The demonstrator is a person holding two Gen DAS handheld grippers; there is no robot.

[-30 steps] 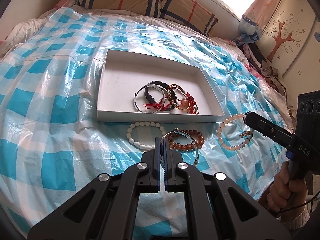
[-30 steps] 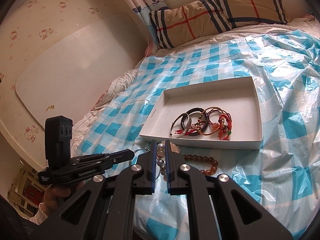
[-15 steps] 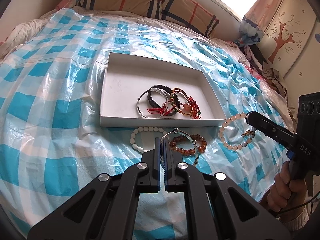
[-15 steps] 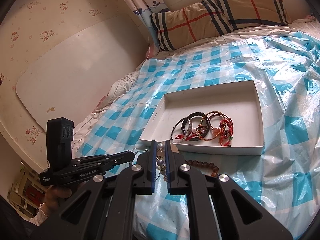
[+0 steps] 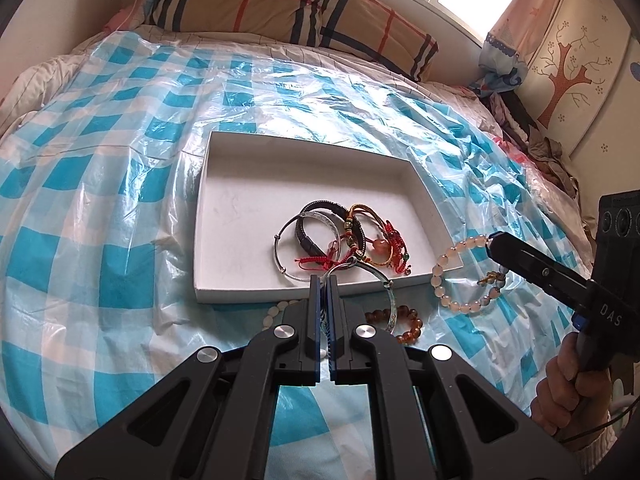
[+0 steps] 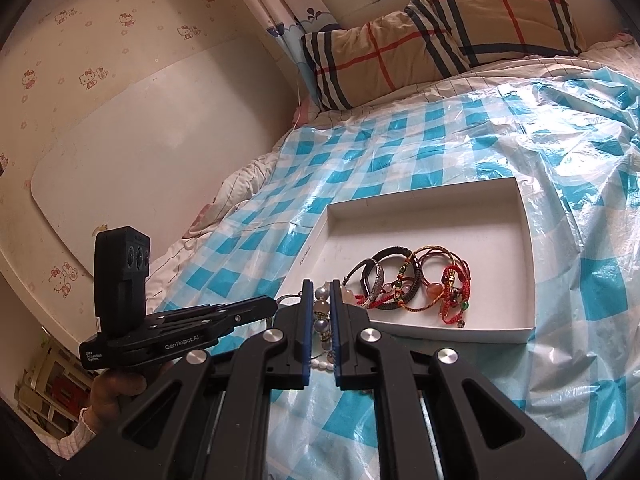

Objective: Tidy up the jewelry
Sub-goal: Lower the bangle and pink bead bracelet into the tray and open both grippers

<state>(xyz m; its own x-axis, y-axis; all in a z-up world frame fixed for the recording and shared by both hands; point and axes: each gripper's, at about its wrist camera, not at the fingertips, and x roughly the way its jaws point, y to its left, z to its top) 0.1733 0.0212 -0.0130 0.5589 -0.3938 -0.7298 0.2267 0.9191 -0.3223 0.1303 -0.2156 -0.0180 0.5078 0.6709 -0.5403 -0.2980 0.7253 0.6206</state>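
1. The silver bangle is pinched at its rim between the closed fingers of the left gripper and hangs lifted over the near edge of the white box.
2. The pale pink bead bracelet is clamped between the fingers of the right gripper, raised just off the box's near right corner; in the right wrist view its beads sit stacked between the blue pads.
3. Inside the box, toward its near right part, lies a tangled heap: a thin silver bangle, a black band, and red and gold cord bracelets.
4. On the bed's blue-checked plastic sheet, just outside the box's near edge, rest an amber bead bracelet and a white bead bracelet, both partly hidden by the left gripper.
5. A plaid pillow lies along the far edge of the bed.
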